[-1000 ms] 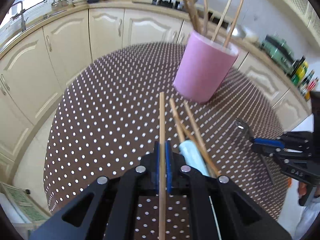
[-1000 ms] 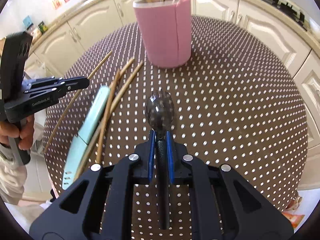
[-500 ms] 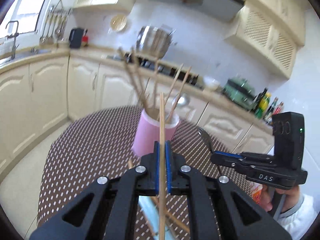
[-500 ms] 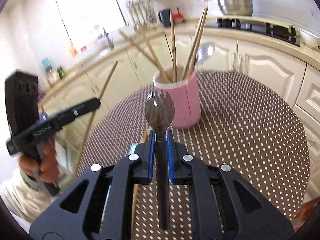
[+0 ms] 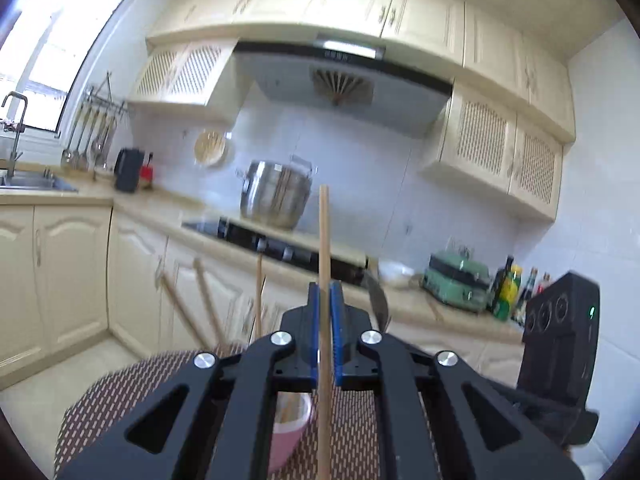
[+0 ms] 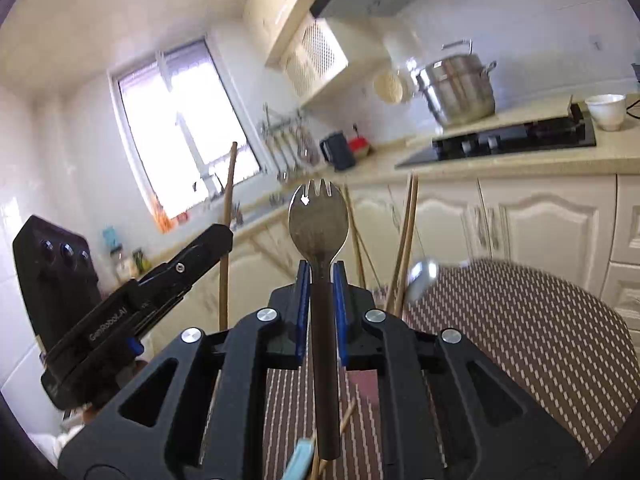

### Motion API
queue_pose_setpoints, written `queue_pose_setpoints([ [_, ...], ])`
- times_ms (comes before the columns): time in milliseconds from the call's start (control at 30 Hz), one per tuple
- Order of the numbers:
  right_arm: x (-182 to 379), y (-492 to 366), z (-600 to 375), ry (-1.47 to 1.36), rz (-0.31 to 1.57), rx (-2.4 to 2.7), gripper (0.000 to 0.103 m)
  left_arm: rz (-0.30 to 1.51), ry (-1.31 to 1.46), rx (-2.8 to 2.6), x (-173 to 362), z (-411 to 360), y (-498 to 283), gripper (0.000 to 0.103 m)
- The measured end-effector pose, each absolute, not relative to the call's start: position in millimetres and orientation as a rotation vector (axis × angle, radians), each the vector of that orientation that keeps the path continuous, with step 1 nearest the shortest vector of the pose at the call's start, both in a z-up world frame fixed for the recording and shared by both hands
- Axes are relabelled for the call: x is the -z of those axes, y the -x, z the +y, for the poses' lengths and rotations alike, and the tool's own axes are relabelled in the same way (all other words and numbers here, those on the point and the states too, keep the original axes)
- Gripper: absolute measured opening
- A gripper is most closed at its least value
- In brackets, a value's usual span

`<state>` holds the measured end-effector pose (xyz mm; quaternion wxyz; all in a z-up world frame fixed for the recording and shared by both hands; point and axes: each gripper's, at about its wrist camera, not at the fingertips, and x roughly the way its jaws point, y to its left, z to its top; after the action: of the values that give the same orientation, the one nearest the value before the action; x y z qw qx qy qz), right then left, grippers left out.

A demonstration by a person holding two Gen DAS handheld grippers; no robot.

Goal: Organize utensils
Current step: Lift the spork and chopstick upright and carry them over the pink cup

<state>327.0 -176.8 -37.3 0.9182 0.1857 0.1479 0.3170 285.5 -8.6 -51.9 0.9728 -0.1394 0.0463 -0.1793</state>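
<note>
My left gripper (image 5: pixel 325 292) is shut on a wooden chopstick (image 5: pixel 324 236) that stands upright, raised above the table. My right gripper (image 6: pixel 320 276) is shut on the dark handle of a metal spork (image 6: pixel 318 220), tines up. Below and behind the jaws sits the pink cup (image 5: pixel 288 436), mostly hidden, with several chopsticks (image 6: pixel 404 248) and a spoon (image 6: pixel 420 276) sticking out of it. The right wrist view shows the left gripper (image 6: pixel 222 236) at the left with its chopstick (image 6: pixel 226 208). A light blue utensil (image 6: pixel 300 456) and a loose chopstick (image 6: pixel 344 416) lie on the dotted table (image 6: pixel 520 320).
Behind the table runs a kitchen counter with a black hob (image 5: pixel 280 244), a steel pot (image 5: pixel 276 194), a green appliance (image 5: pixel 456 280) and bottles (image 5: pixel 508 292). Cream cabinets (image 6: pixel 548 228) line the wall. A sink (image 5: pixel 32 184) lies at the far left.
Both grippers have risen and tilted up from pointing down at the table to roughly level, each keeping its utensil. The cup has dropped to the bottom of both views.
</note>
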Motion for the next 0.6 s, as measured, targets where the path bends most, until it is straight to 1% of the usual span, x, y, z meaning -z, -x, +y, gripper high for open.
queue_pose_setpoints([
  [167, 34.6, -350.7, -168.3, -0.398, 0.222, -0.634, 0.012, -0.012, 0.298, 0.33, 44.3, -10.6, -309.0, 0.005],
  [333, 42.0, -370.0, -163.7, -0.406, 0.194, -0.628, 0.012, -0.082, 0.297, 0.289, 48.0, -15.9, -332.4, 0.005],
  [600, 61.4, -394.0, -160.2, -0.397, 0.191, -0.621, 0.012, -0.119, 0.297, 0.241, 61.8, -13.6, -361.5, 0.006],
])
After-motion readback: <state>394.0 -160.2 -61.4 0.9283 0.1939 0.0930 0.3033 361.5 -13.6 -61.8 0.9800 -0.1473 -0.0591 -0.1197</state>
